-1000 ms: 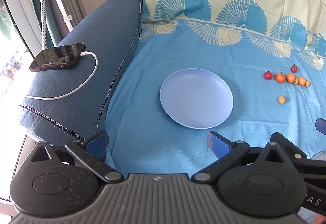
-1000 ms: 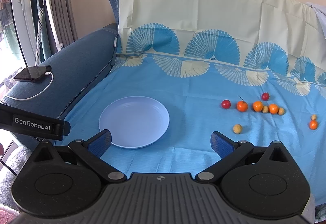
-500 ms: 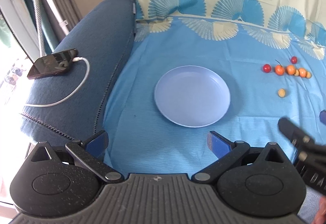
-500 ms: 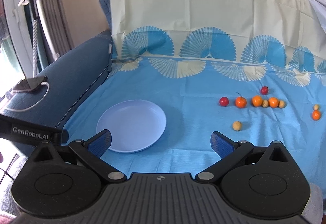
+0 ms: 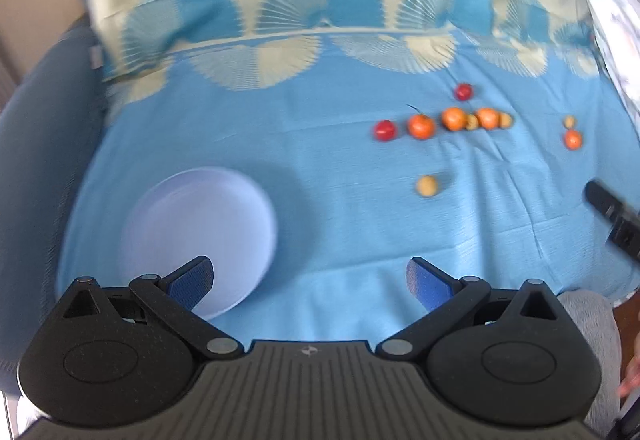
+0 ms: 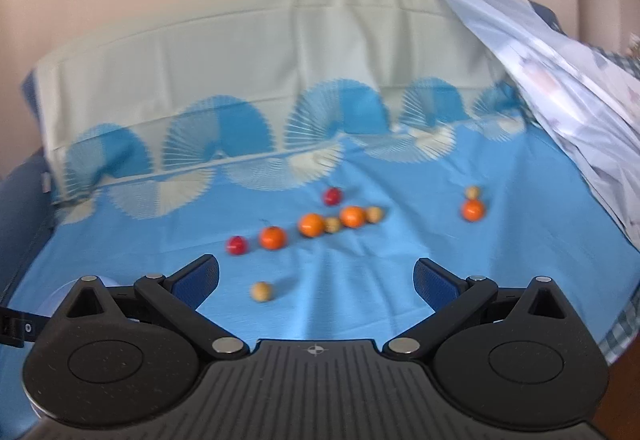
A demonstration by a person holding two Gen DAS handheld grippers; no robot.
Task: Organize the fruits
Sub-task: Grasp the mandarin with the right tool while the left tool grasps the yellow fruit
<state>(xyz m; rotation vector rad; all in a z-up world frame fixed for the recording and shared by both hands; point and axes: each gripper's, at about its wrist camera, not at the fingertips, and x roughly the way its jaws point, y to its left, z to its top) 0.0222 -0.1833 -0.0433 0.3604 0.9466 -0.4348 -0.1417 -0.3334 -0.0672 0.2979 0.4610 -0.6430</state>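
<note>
A pale lilac plate (image 5: 200,232) lies on the blue cloth at the lower left of the left wrist view; only its edge (image 6: 60,292) shows in the right wrist view. Several small red, orange and yellow fruits lie in a row (image 5: 444,120) (image 6: 312,224). One yellow fruit (image 5: 427,186) (image 6: 261,291) lies apart, nearer me. An orange fruit (image 5: 573,139) (image 6: 473,210) with a small yellow one lies further right. My left gripper (image 5: 310,276) is open and empty over the plate's right edge. My right gripper (image 6: 316,276) is open and empty, short of the fruits.
The blue fan-patterned cloth (image 5: 320,200) covers a sofa seat and backrest. The denim armrest (image 5: 36,144) rises at the left. A pale printed sheet (image 6: 560,80) hangs over the right side. The right gripper's body (image 5: 612,212) juts in at the right of the left wrist view.
Both grippers have swung to the right: the plate has slid to the left in both views and the fruits are now central. The phone on the armrest has left view. Both stay open.
</note>
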